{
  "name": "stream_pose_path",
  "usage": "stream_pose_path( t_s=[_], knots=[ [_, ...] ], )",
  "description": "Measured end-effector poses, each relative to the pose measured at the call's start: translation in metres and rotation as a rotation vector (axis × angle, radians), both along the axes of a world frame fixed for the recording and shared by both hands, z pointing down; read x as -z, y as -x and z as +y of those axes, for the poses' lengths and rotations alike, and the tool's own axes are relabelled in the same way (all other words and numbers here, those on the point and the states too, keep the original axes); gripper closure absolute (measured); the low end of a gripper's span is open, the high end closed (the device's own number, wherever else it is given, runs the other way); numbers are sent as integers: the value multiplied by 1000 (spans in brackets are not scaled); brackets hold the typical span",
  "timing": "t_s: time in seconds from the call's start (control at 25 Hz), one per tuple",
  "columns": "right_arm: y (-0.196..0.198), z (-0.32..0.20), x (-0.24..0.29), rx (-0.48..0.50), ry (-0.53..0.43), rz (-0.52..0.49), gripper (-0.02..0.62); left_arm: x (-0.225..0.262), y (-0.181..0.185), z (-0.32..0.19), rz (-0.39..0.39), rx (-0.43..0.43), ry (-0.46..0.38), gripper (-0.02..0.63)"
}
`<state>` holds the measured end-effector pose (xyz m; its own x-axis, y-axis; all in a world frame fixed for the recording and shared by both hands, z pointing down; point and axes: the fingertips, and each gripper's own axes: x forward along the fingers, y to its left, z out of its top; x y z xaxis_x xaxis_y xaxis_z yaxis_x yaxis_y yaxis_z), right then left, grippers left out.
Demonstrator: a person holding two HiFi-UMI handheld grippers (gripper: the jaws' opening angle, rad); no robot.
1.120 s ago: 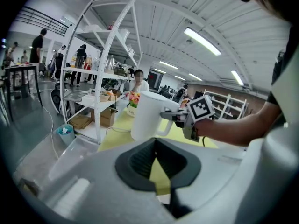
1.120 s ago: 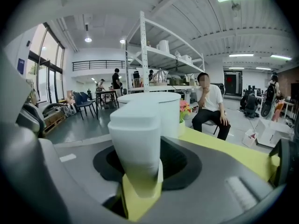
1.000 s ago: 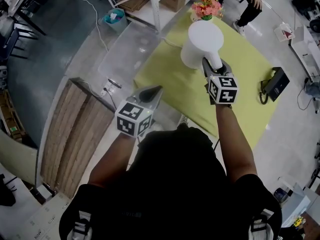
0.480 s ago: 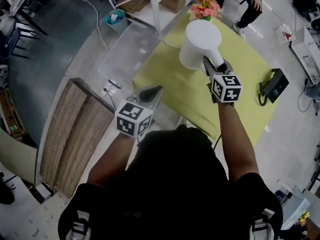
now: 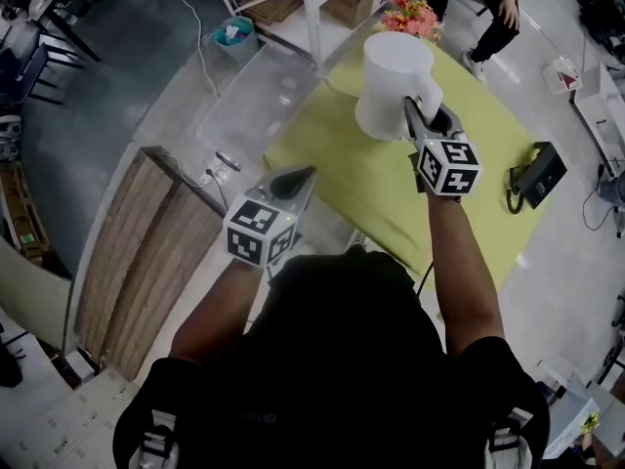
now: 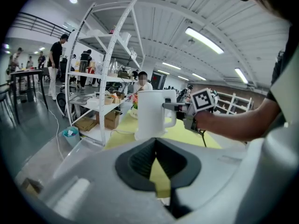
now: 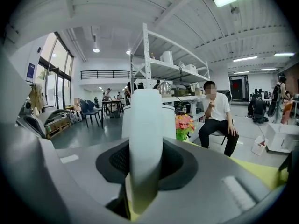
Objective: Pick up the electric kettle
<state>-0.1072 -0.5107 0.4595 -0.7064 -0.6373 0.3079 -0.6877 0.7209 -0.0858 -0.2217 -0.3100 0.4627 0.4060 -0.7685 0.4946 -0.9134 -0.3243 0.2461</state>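
Right tongs (image 5: 414,113) have just been closing and are now clamped on kettle (image 5: 389,71) handle (image 7: 145,139); kettle upright at tabletop (image 5: 361,189) far side. Left tongs (image 5: 299,177) together, empty. Lift step; next calls for a straight, level raise.

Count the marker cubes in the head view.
2. One cube rides the left gripper, lower left; the other rides the right gripper, whose jaws have just been closing on the kettle by its handle. None seems hidden.
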Motion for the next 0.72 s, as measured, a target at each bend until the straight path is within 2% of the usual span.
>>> stream_pose_path(
  t_s=[0.44,0.72],
  knots=[
    [-19,-3,35,-33,-22,-78,483,-1,-13,-13,-5,-41,7,604],
    [-56,-15,36,-86,-11,-55,483,-2,-31,-32,-11,-85,16,604]
  ],
)
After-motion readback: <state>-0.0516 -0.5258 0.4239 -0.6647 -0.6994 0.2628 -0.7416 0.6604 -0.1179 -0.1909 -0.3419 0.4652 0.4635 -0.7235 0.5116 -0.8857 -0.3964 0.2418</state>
